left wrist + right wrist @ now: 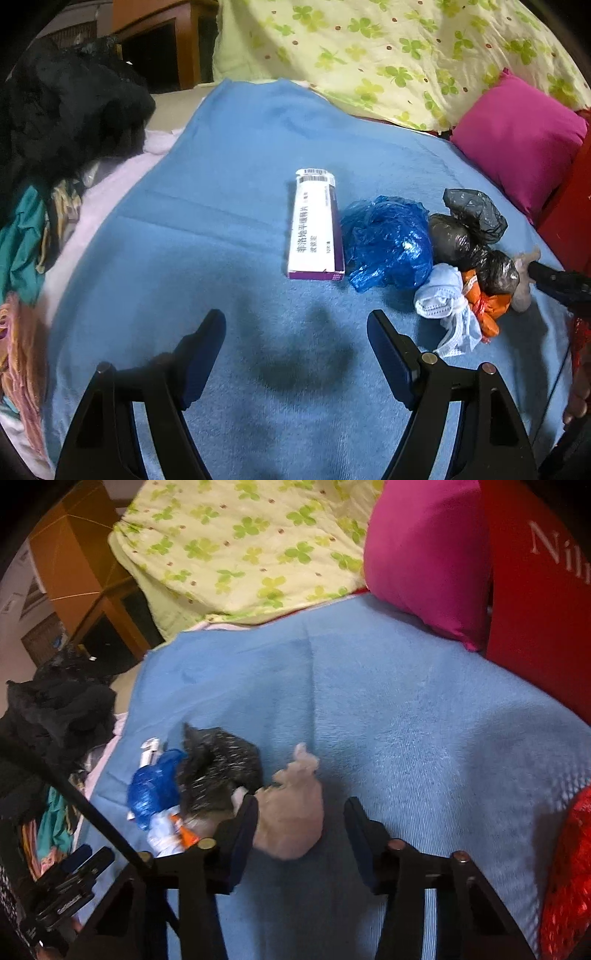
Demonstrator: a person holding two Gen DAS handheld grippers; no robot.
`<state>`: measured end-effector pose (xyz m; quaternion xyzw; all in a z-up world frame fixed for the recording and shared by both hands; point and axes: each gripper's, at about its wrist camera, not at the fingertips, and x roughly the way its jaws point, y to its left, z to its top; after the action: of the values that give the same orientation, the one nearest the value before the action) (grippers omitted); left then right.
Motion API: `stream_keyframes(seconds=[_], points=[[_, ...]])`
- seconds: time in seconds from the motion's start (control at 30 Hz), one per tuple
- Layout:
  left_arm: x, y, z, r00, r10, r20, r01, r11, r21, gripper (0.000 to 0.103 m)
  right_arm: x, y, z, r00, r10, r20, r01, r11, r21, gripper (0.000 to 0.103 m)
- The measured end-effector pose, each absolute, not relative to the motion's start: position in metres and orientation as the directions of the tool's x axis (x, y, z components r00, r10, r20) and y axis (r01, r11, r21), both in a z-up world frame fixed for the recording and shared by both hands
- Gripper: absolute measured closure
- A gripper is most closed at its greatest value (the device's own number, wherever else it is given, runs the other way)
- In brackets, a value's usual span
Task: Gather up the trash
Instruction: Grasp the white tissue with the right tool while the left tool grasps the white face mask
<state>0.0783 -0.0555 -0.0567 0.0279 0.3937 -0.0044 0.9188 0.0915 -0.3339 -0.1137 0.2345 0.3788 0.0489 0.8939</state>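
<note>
Trash lies in a row on a blue towel (221, 221): a white and purple medicine box (316, 225), a crumpled blue plastic bag (388, 243), a knotted black bag (469, 236), a white face mask (443, 306), an orange wrapper (484, 306) and a beige knotted bag (524, 280). My left gripper (295, 328) is open and empty, short of the box. My right gripper (301, 808) is open around the beige bag (295, 812), which lies against its left finger. The black bag (218, 771) and blue bag (155, 790) sit just left of it.
A magenta pillow (517, 155) and a clover-print quilt (388, 48) lie at the back. A red box (535, 590) stands at the right, red mesh (569, 867) below it. Dark clothes (62, 110) pile at the left. A wooden cabinet (159, 40) stands behind.
</note>
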Motion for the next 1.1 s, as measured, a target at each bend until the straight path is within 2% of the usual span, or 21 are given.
stream_keyframes(seconds=[0.1, 0.2, 0.33, 0.47, 0.73, 0.8, 0.87, 0.9, 1.0, 1.03, 1.07, 1.1], points=[[0.082, -0.064, -0.06, 0.676, -0.051, -0.735, 0.083, 0.997, 0.007, 0.024, 0.105, -0.336, -0.124, 0.676, 0.3, -0.672, 0.094, 0.871, 0.483, 0.056], [0.083, -0.077, -0.064, 0.652, -0.111, -0.75, 0.147, 0.989, -0.019, 0.024, 0.113, -0.332, -0.134, 0.64, 0.366, -0.676, 0.076, 0.845, 0.53, 0.064], [0.082, -0.094, -0.066, 0.632, -0.172, -0.756, 0.215, 0.976, -0.043, 0.024, 0.109, -0.326, -0.131, 0.643, 0.385, -0.662, 0.033, 0.849, 0.527, 0.074], [0.078, -0.111, -0.064, 0.617, -0.251, -0.746, 0.286, 0.954, -0.085, 0.024, 0.099, -0.325, -0.121, 0.671, 0.365, -0.646, 0.012, 0.865, 0.501, 0.075], [0.094, -0.141, -0.081, 0.557, -0.273, -0.784, 0.314, 0.943, -0.106, 0.024, 0.078, -0.332, -0.098, 0.749, 0.294, -0.594, 0.001, 0.896, 0.445, 0.075], [0.1, -0.141, -0.085, 0.542, -0.286, -0.79, 0.308, 0.942, -0.13, 0.031, 0.078, -0.331, -0.097, 0.749, 0.293, -0.595, 0.0, 0.897, 0.442, 0.075], [0.104, -0.141, -0.089, 0.529, -0.283, -0.8, 0.301, 0.944, -0.135, 0.045, 0.078, -0.33, -0.097, 0.746, 0.295, -0.597, -0.003, 0.898, 0.441, 0.075], [0.106, -0.14, -0.091, 0.525, -0.28, -0.804, 0.297, 0.945, -0.135, 0.047, 0.078, -0.331, -0.097, 0.746, 0.297, -0.596, -0.006, 0.898, 0.441, 0.075], [0.109, -0.139, -0.092, 0.533, -0.267, -0.803, 0.294, 0.948, -0.12, 0.061, 0.078, -0.329, -0.096, 0.747, 0.303, -0.592, -0.014, 0.897, 0.442, 0.075], [0.11, -0.14, -0.093, 0.533, -0.263, -0.804, 0.292, 0.949, -0.117, 0.071, 0.078, -0.328, -0.095, 0.748, 0.304, -0.591, -0.017, 0.897, 0.441, 0.075], [0.111, -0.138, -0.093, 0.533, -0.255, -0.807, 0.282, 0.952, -0.114, 0.077, 0.078, -0.327, -0.095, 0.749, 0.304, -0.589, -0.019, 0.898, 0.439, 0.075], [0.111, -0.136, -0.093, 0.531, -0.263, -0.806, 0.28, 0.952, -0.126, 0.077, 0.077, -0.326, -0.094, 0.749, 0.306, -0.588, -0.023, 0.899, 0.438, 0.075]])
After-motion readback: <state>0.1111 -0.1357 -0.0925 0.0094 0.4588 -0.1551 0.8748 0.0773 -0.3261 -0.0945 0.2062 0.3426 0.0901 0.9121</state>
